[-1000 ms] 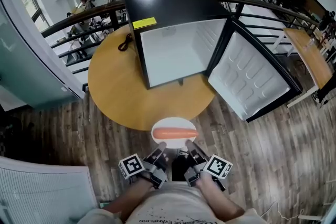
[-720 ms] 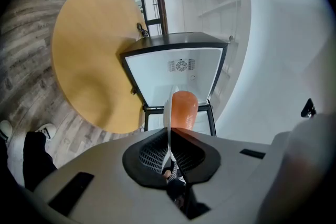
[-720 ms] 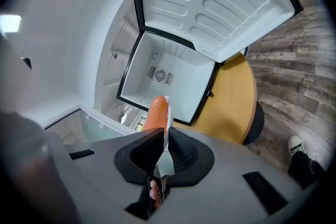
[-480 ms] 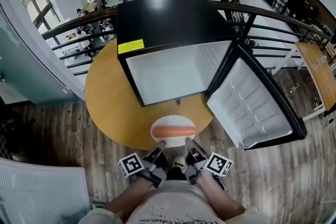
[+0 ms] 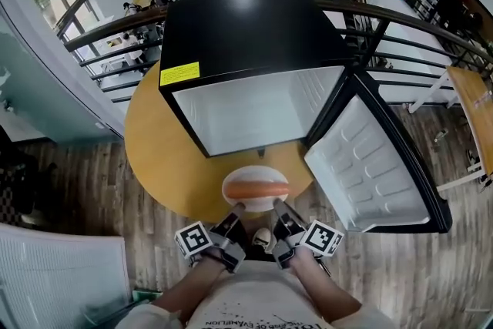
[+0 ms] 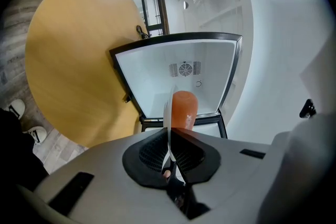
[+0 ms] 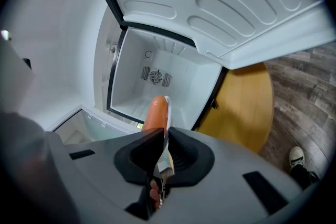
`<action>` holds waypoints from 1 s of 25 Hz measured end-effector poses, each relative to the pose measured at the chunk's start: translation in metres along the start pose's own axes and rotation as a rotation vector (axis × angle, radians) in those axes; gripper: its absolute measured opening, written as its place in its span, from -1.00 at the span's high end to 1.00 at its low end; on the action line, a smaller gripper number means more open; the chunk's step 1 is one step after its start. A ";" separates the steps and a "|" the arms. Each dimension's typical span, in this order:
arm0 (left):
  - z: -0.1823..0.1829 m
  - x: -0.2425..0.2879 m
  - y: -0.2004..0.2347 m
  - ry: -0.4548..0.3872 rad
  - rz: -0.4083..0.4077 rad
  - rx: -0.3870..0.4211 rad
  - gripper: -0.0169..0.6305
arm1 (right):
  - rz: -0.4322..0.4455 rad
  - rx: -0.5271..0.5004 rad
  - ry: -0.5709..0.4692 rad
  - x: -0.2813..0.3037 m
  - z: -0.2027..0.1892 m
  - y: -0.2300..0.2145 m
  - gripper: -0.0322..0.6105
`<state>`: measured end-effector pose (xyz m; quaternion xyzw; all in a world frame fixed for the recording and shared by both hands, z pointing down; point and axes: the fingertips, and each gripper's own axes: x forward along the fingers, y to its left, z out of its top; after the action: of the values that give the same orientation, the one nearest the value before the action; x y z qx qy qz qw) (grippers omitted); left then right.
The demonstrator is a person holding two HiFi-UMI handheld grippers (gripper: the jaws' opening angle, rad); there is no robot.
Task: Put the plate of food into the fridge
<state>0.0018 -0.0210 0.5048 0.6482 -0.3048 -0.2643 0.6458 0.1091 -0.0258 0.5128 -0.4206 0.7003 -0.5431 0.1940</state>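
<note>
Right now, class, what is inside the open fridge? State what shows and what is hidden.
Inside the fridge: bare white walls and a round vent on the back wall; no food shows. In the gripper views, the held plate and sausage cover part of its floor.

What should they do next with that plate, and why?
Probably carry the plate forward and level into the fridge: the left gripper and right gripper are shut on its rim, the door stands open, and the plate hangs outside it.
</note>
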 end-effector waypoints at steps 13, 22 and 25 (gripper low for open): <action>0.028 0.016 0.008 0.016 0.012 -0.013 0.85 | -0.020 0.015 -0.007 0.030 0.007 -0.002 0.76; 0.049 0.045 0.019 0.048 0.035 -0.024 0.85 | -0.059 0.021 -0.033 0.055 0.028 -0.013 0.76; 0.058 0.060 0.022 0.046 0.025 -0.031 0.85 | -0.073 0.021 -0.040 0.066 0.038 -0.020 0.76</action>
<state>-0.0014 -0.1035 0.5285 0.6402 -0.2939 -0.2459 0.6659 0.1062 -0.1025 0.5310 -0.4547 0.6748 -0.5485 0.1924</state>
